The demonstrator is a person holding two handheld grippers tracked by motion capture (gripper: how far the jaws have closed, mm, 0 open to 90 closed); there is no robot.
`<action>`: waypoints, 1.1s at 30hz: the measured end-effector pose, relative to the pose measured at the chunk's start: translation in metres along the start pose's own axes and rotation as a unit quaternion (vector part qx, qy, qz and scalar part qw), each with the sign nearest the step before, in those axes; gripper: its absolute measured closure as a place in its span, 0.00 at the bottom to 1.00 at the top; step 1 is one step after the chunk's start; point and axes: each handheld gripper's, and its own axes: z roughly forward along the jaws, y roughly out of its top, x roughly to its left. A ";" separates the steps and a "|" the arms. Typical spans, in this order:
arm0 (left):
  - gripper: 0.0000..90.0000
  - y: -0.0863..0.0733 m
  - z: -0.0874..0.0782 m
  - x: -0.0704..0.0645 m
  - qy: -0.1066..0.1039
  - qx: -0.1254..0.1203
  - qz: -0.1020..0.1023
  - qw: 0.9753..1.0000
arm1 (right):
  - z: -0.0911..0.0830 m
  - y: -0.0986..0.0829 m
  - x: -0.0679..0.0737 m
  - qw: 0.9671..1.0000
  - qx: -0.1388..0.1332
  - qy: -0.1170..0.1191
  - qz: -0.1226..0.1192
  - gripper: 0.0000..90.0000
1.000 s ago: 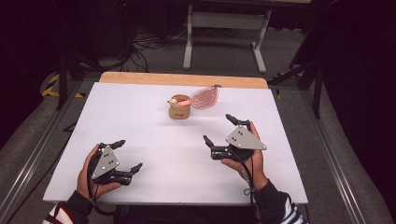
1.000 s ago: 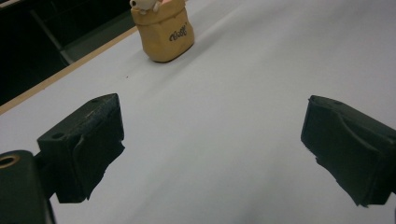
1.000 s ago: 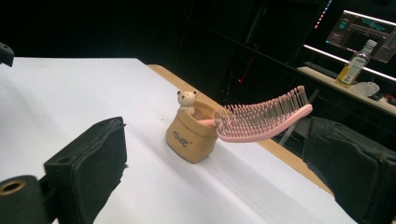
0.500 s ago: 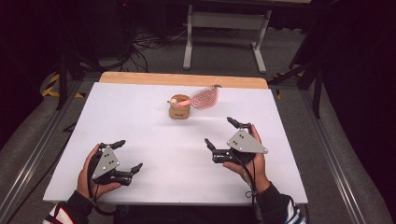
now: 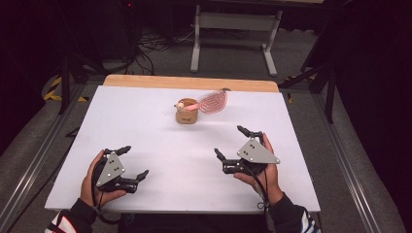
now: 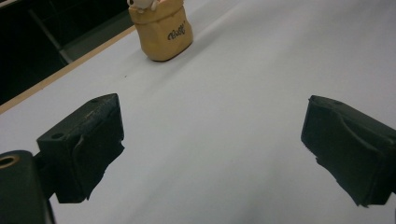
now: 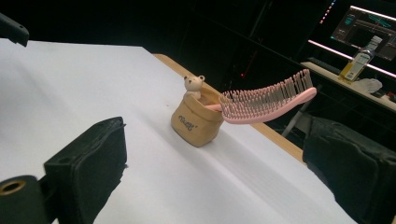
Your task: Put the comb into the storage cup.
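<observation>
High view, item one: white table [image 5: 145,136], matte and smooth, with a bare wooden strip along its far edge. Near the far middle stands a small tan pouch [image 5: 186,114], soft-sided and squat, upright. A pink brush [image 5: 210,101] sits handle-down in it, its oval bristled head leaning out to the right, clear of the table. Left gripper [image 5: 131,162] rests low at the near left, jaws spread apart and empty. Right gripper [image 5: 235,143] is at the near right, jaws likewise wide and empty. Compared with a second ago, the right gripper has drawn slightly nearer the person; the left has barely shifted. Pouch and brush stand as before. Judgement: the brush is already stowed and both hands are backing off, so the work looks at or near its end.

Left gripper view, item two: two black blocky jaws, rubbery with ragged pad edges, set wide with nothing between. Pouch [image 6: 162,31] lies far ahead, cloth-like, printed with a small dark word.

Right gripper view, item three: black jaws wide, empty. Pouch [image 7: 196,121] well ahead, rim rolled, a small pale bear figure [image 7: 193,86] at its lip. Brush [image 7: 266,100] curves up to the right: glossy pink plastic, rows of fine bristles.
</observation>
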 end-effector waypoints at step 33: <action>0.08 0.000 0.001 -0.001 -0.001 0.002 0.002 1.000 | -0.008 -0.038 0.001 0.999 0.028 0.027 -0.007 0.08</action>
